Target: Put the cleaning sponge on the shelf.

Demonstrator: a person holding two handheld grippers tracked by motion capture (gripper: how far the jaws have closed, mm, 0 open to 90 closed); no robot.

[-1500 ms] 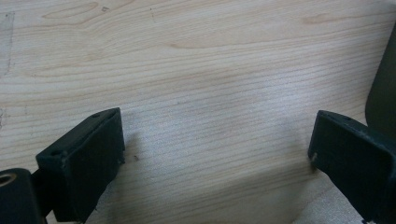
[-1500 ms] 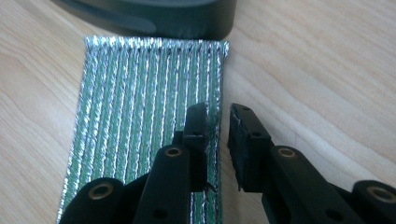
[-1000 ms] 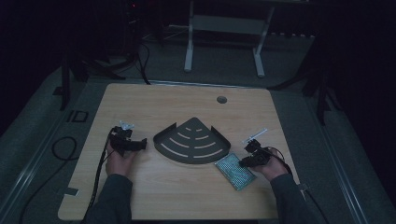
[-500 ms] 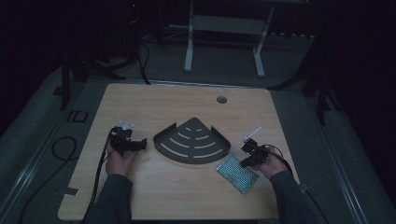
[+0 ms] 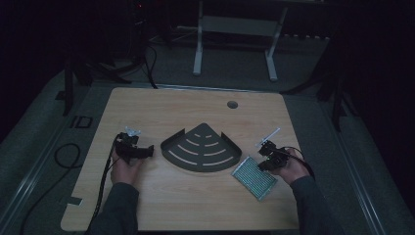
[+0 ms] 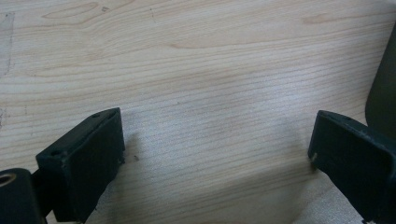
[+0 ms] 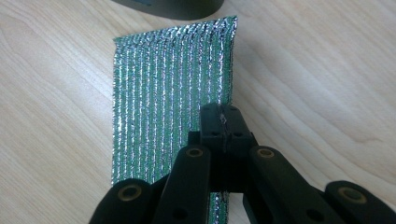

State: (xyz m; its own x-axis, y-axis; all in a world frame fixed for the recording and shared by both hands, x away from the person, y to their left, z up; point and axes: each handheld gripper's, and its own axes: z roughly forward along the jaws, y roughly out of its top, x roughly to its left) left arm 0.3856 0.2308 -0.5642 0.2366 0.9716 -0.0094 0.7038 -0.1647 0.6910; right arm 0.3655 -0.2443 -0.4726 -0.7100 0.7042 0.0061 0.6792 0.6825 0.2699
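Right tongs (image 7: 223,122) pinch, seemingly, the green ribbed pad's (image 7: 168,88) edge.

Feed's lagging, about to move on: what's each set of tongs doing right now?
Left tongs: open, nothing between them, over bare wooden table.
Right tongs: shut on the edge of the green-and-silver ribbed scouring pad.

the flat rectangular green-and-silver foil pad (image 7: 170,88) under the right gripper (image 7: 223,119) looks ribbed and glittery, a woven metallic sheen. the pale wooden table (image 6: 196,70) shows smooth, matt grain. beyond the pad, the dark fan-shaped slotted tray (image 5: 201,148) looks like matt painted metal. both grippers' black jaws look like dull, slightly scuffed plastic.
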